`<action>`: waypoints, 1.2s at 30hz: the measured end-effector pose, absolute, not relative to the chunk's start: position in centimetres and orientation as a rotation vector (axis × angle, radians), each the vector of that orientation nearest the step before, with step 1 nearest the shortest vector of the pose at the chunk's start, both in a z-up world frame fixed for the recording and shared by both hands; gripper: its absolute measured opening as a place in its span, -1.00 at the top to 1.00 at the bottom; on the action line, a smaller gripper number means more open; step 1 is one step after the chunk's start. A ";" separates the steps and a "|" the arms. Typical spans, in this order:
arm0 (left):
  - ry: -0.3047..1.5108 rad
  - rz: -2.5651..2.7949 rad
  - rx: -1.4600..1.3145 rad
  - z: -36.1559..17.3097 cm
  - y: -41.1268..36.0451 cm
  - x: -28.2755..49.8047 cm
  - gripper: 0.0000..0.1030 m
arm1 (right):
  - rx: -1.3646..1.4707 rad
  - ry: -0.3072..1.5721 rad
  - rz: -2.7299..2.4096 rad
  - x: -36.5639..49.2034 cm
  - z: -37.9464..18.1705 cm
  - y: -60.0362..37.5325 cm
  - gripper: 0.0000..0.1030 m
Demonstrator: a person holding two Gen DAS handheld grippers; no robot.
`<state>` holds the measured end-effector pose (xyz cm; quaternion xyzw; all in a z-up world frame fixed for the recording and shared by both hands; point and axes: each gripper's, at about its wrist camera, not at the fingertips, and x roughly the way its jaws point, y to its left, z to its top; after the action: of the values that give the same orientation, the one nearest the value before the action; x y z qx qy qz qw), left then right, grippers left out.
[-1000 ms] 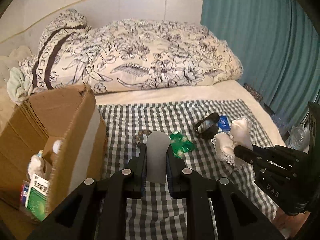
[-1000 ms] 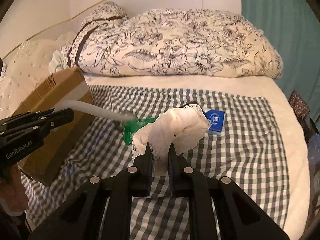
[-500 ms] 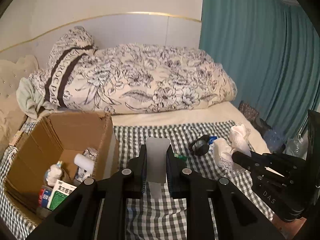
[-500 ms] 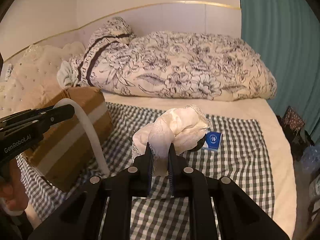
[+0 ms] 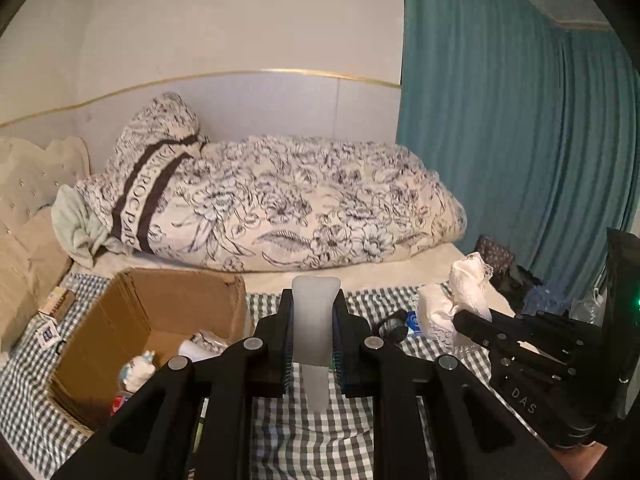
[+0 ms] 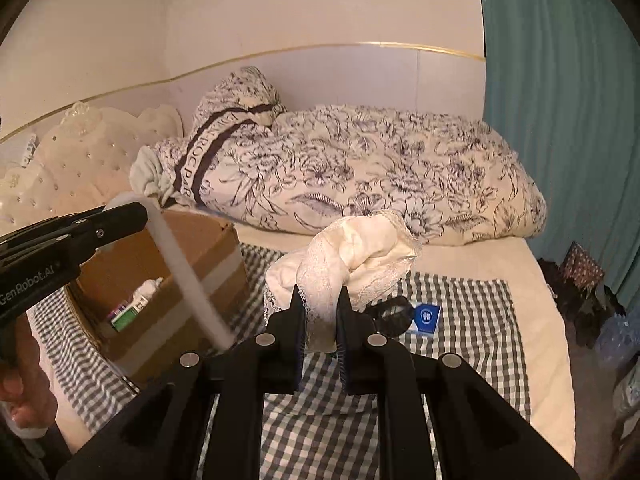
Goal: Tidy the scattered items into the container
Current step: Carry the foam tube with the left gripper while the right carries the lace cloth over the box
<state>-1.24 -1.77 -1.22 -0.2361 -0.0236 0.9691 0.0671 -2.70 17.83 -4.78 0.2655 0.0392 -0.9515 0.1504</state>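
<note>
1. Floral duvet (image 5: 280, 208) heaped along the bed's far side.
2. Cardboard box (image 5: 132, 332) open on the checked cloth (image 5: 320, 440), left.
3. Right gripper (image 6: 319, 312) jaws clamped on lace cloth (image 6: 352, 256).
4. Left gripper (image 5: 314, 320) jaws pinch a white shoehorn (image 5: 314, 320).
5. Blue packet (image 6: 426, 316) beside a black strap (image 6: 390, 312).

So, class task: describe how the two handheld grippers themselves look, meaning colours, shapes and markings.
Both are matte black plastic linkages with round silver pivot pins. The left gripper carries white "GenRobot.AI" lettering; the right gripper shows "DAS". The jaws have blue-edged inner pads.
</note>
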 end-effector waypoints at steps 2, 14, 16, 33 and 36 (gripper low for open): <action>-0.066 2.934 -0.696 -0.7 -1.9 -0.8 0.67 | 0.750 0.110 -2.737 -2.4 -4.2 17.6 0.76; -0.074 2.975 -0.620 1.7 -3.2 1.4 0.67 | 0.652 0.125 -2.764 -0.4 -1.0 16.6 0.76; -0.078 2.981 -0.607 2.1 -3.5 1.7 0.67 | 0.634 0.128 -2.765 0.0 -0.4 16.3 0.76; -0.132 3.114 -0.553 3.8 -9.3 3.3 0.67 | 0.537 0.160 -2.697 1.4 1.7 11.2 0.75; -0.152 3.142 -0.545 4.0 -10.9 3.4 0.67 | 0.529 0.173 -2.675 1.2 1.8 10.2 0.75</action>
<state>3.43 -10.91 3.99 -0.1708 -0.0477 0.9838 -0.0255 1.21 10.18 1.80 0.1895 0.0619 -0.9586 0.2032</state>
